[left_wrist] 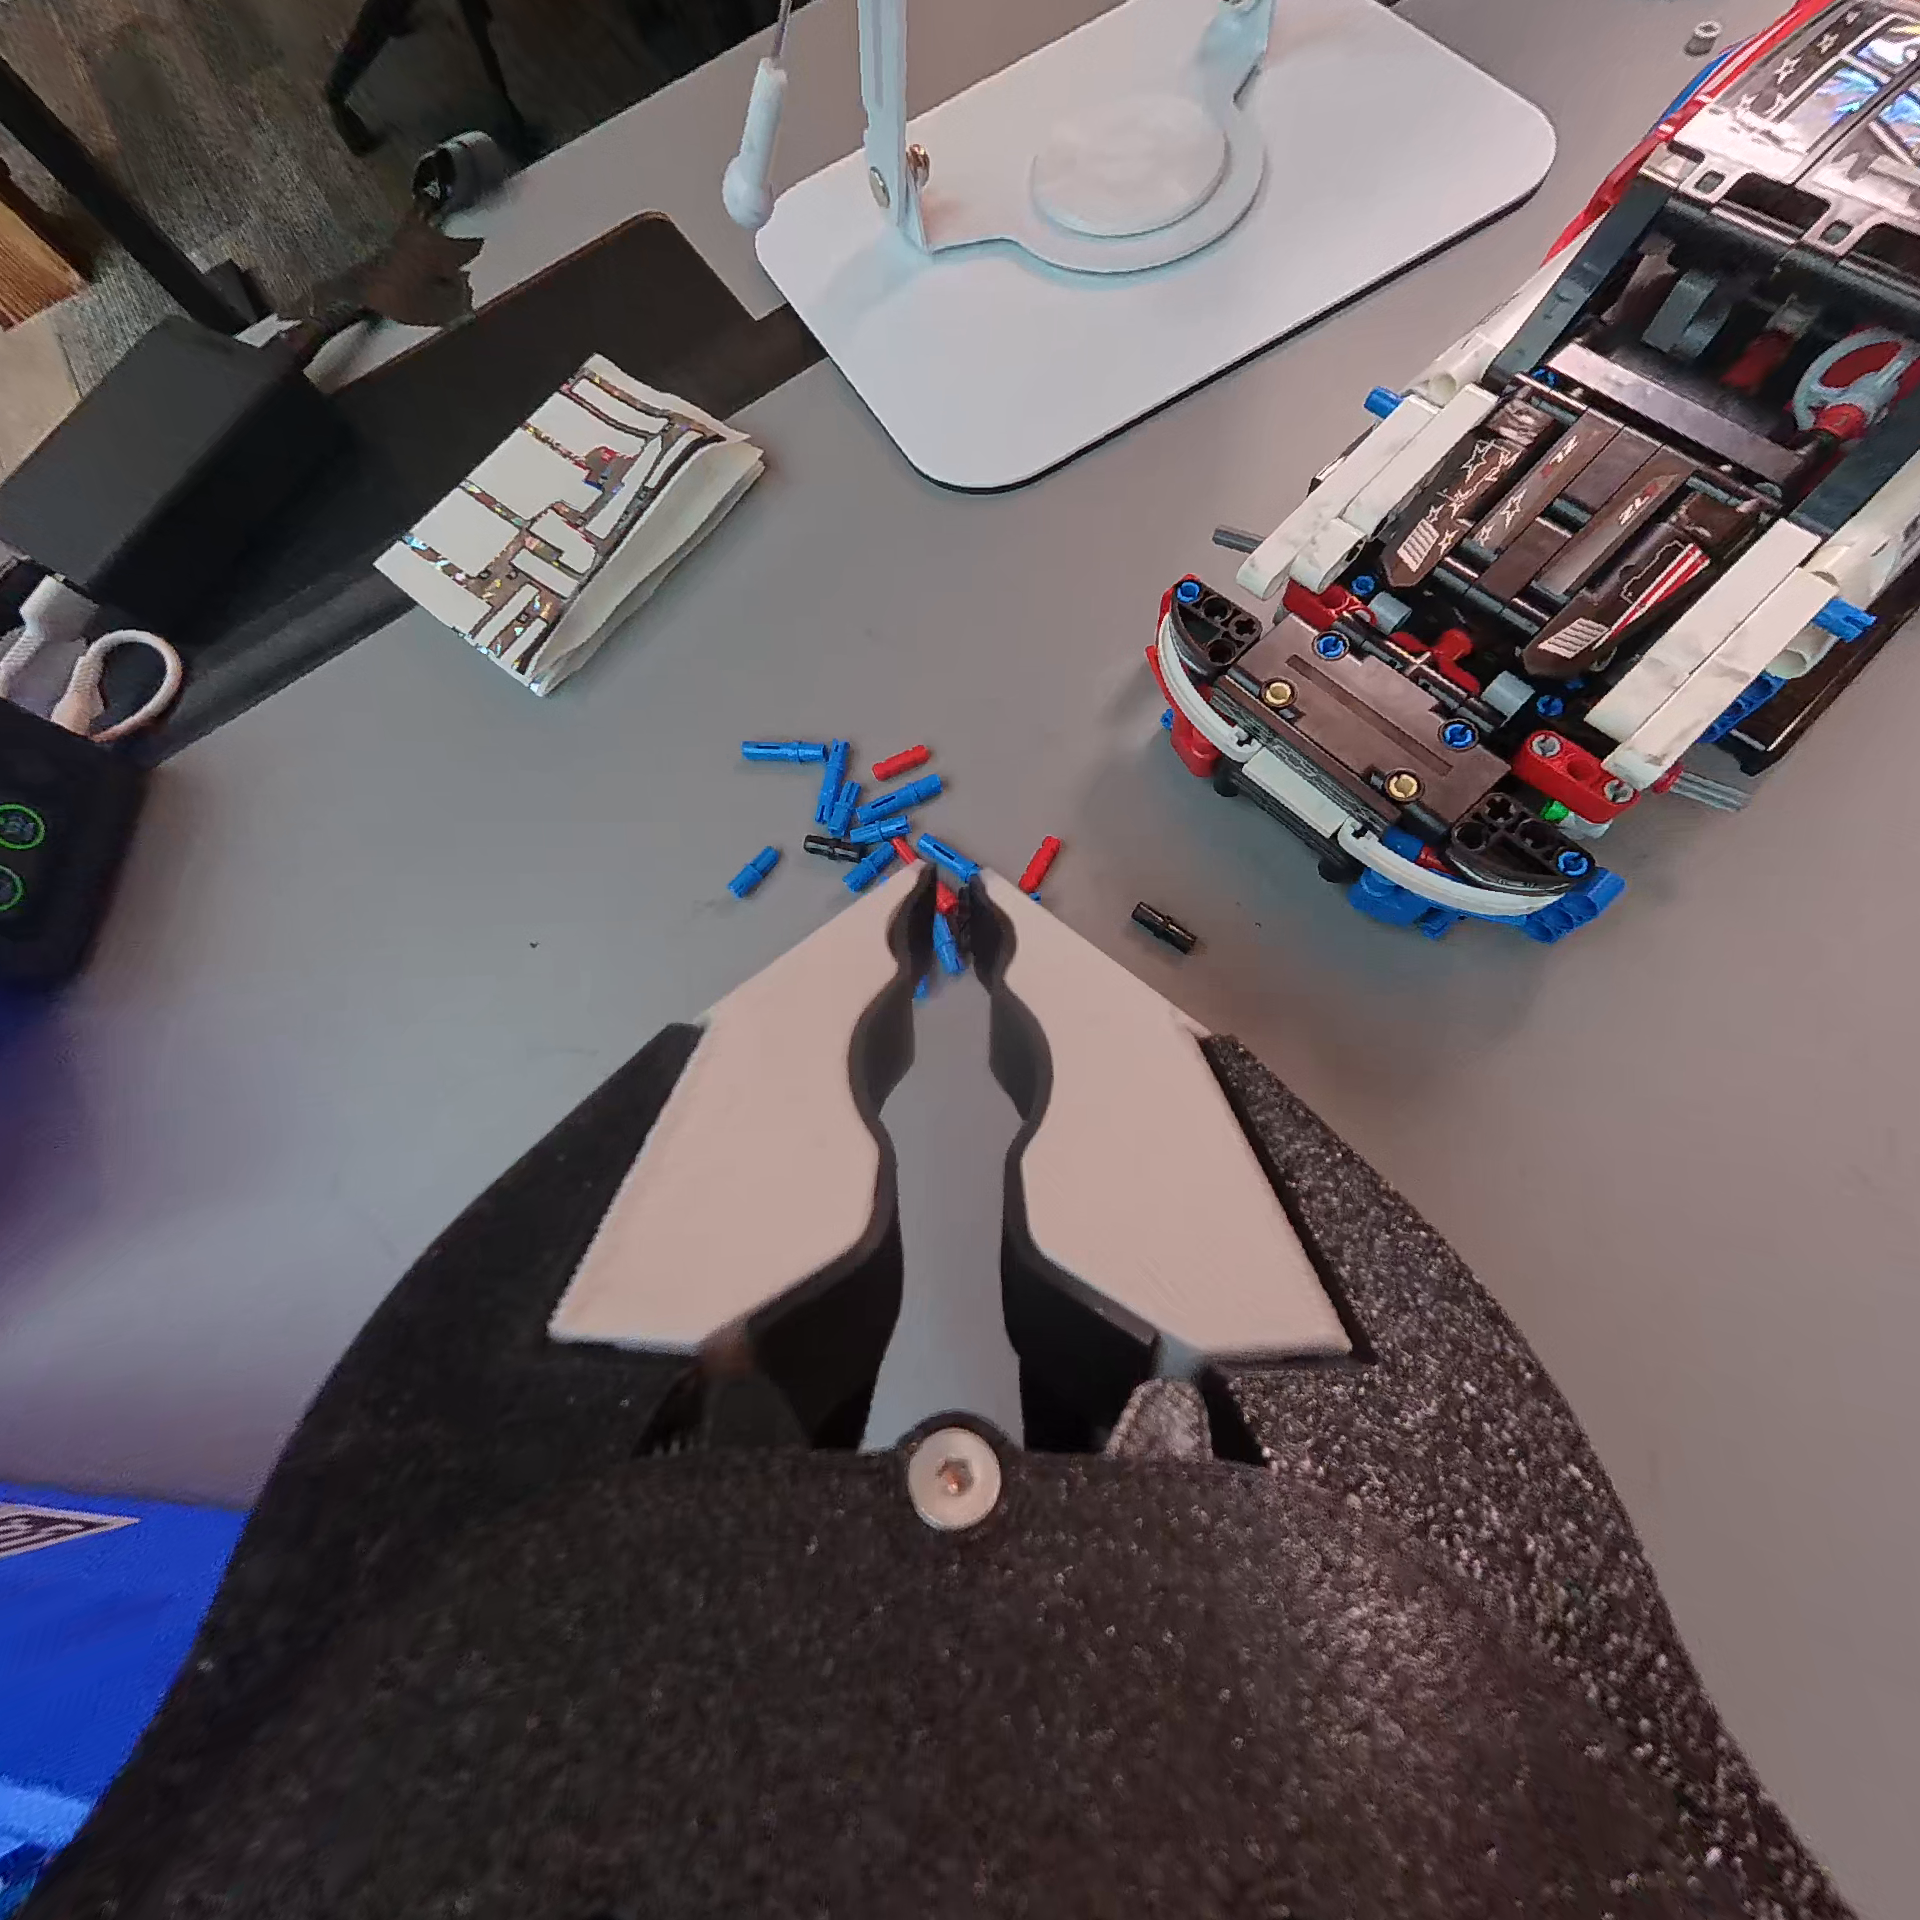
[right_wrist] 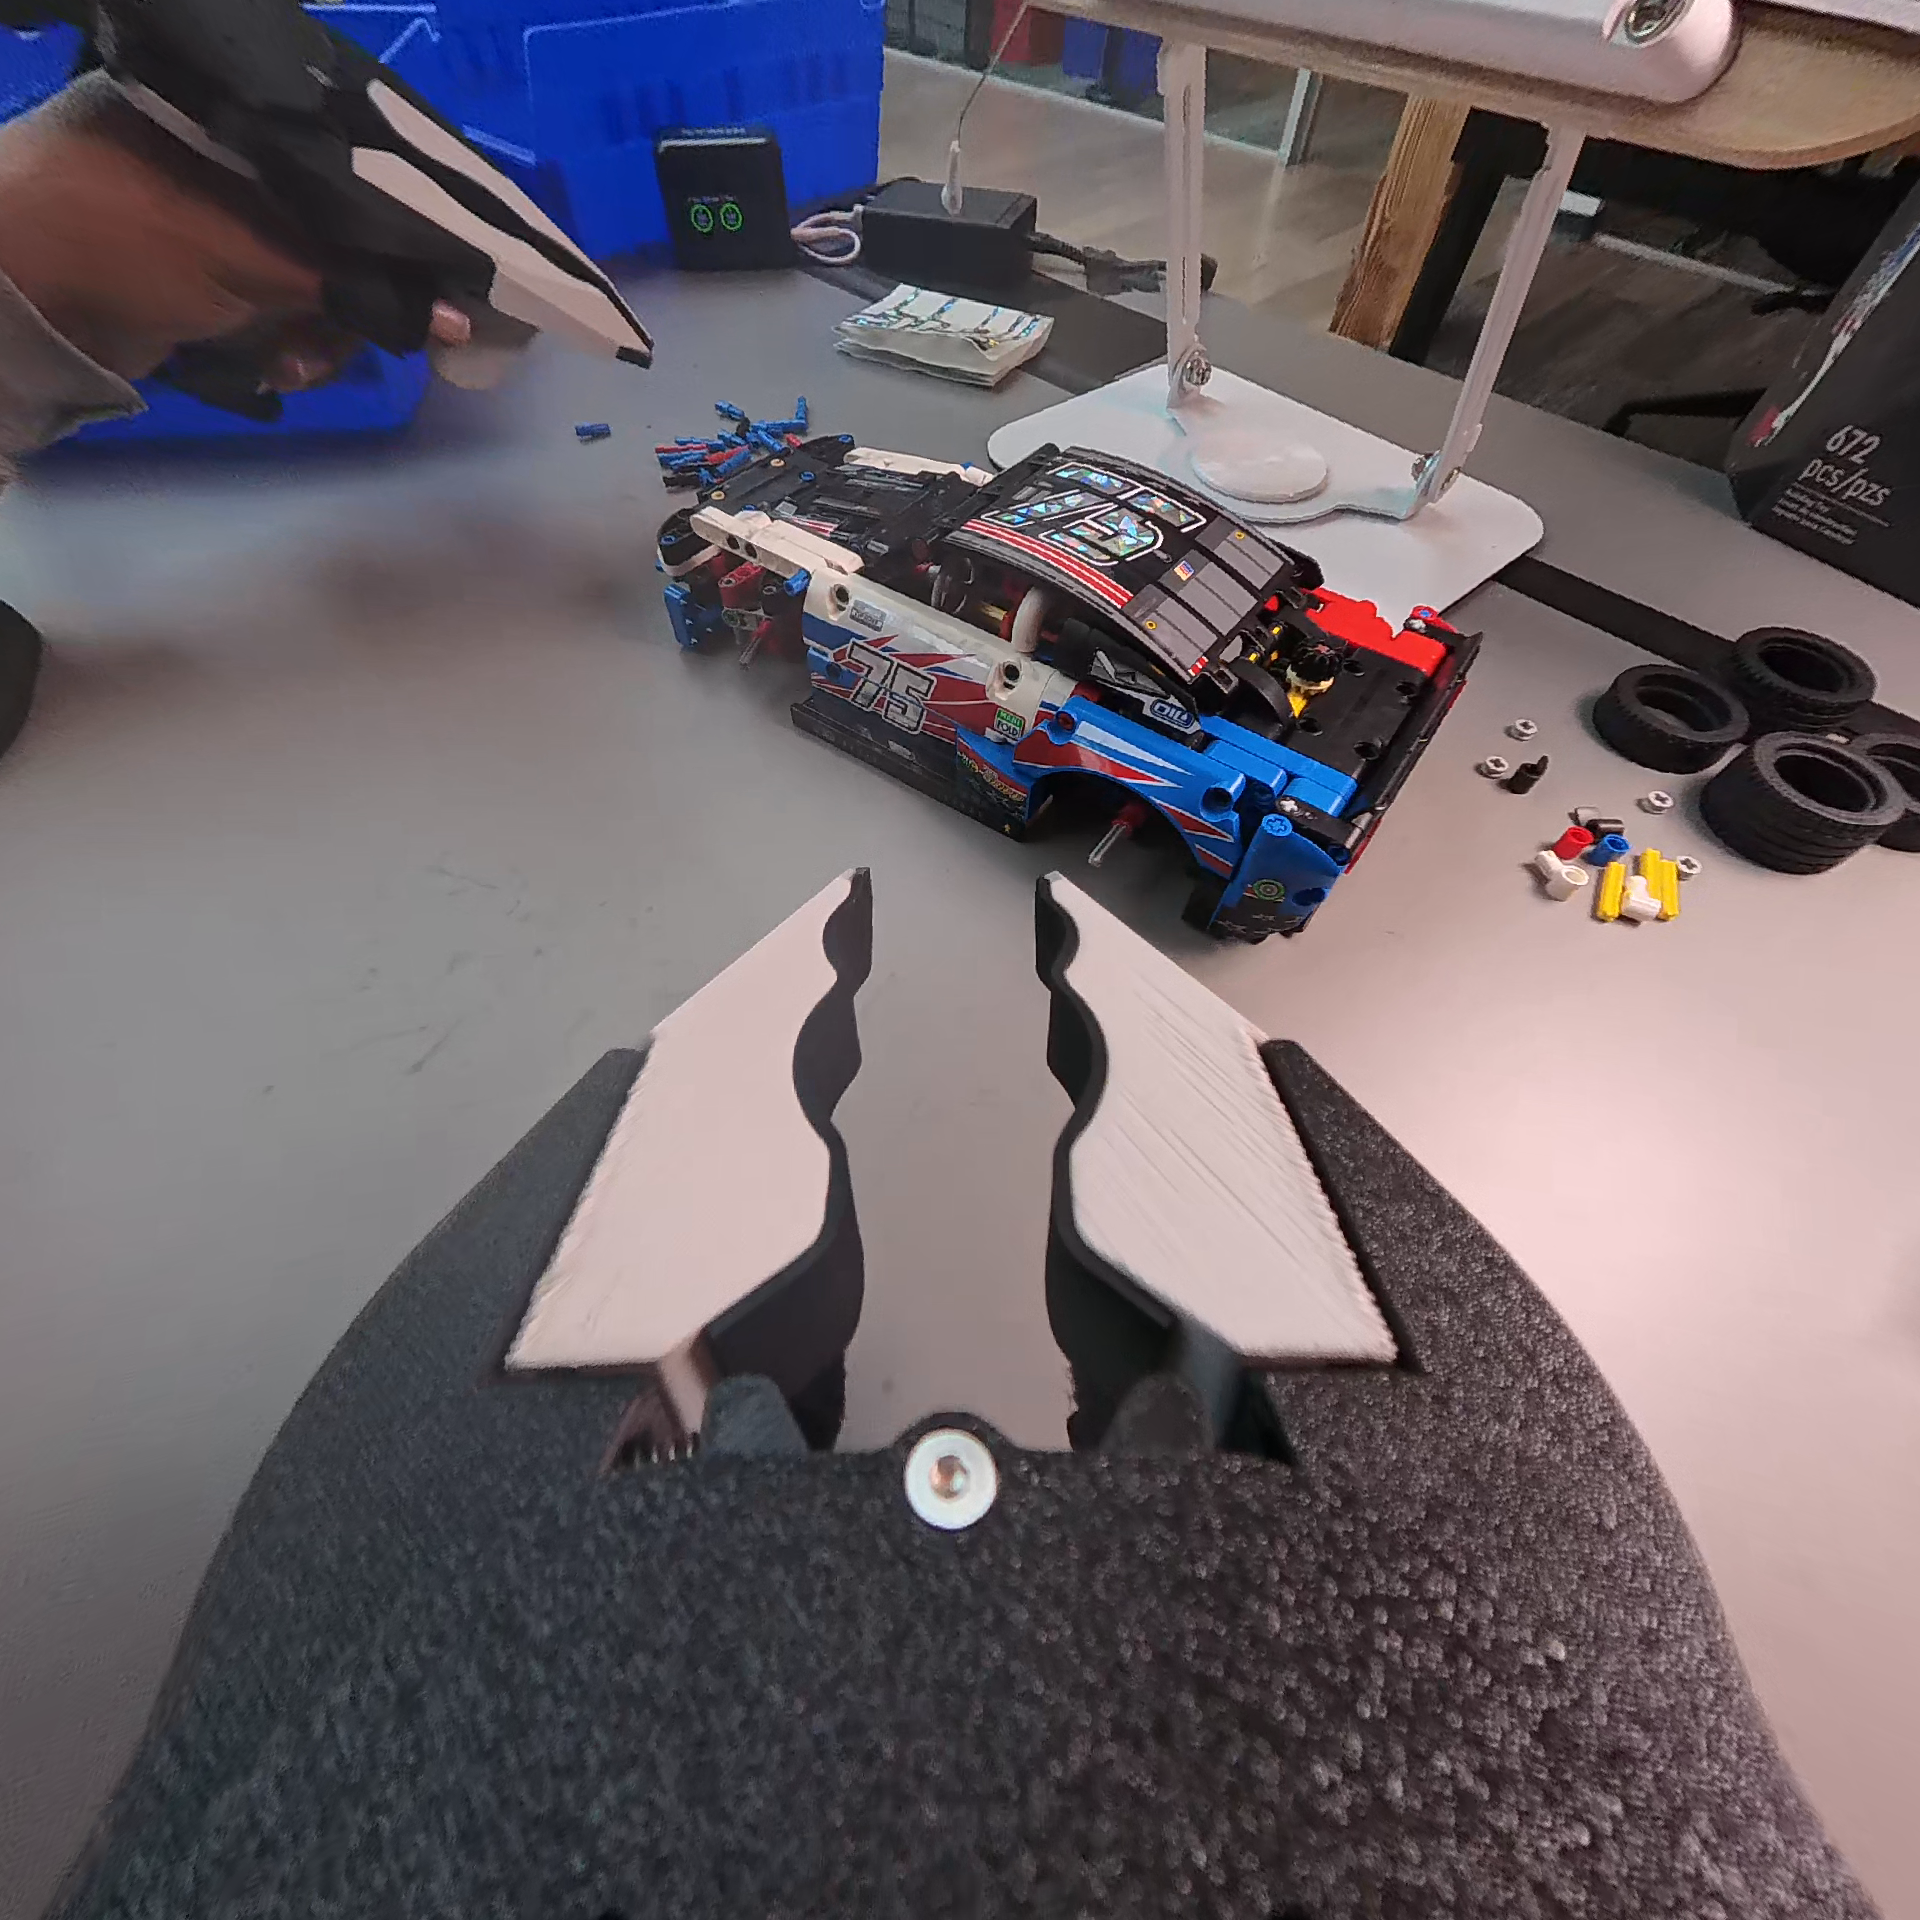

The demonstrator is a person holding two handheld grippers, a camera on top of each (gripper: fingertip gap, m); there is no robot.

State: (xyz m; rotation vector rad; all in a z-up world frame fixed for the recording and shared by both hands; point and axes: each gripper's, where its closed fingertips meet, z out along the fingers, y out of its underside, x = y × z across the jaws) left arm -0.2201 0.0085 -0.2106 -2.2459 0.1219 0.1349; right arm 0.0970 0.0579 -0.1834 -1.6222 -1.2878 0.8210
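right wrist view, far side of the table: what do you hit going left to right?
Left gripper → pile of small pins → brick-built race car → white stand base → loose small parts → black tyres.

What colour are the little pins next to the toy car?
Mostly blue pins, some red and black; the left wrist view shows them best.

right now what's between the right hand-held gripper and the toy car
Only bare grey table lies between the open right hand-held gripper and the toy car; the right wrist view shows it.
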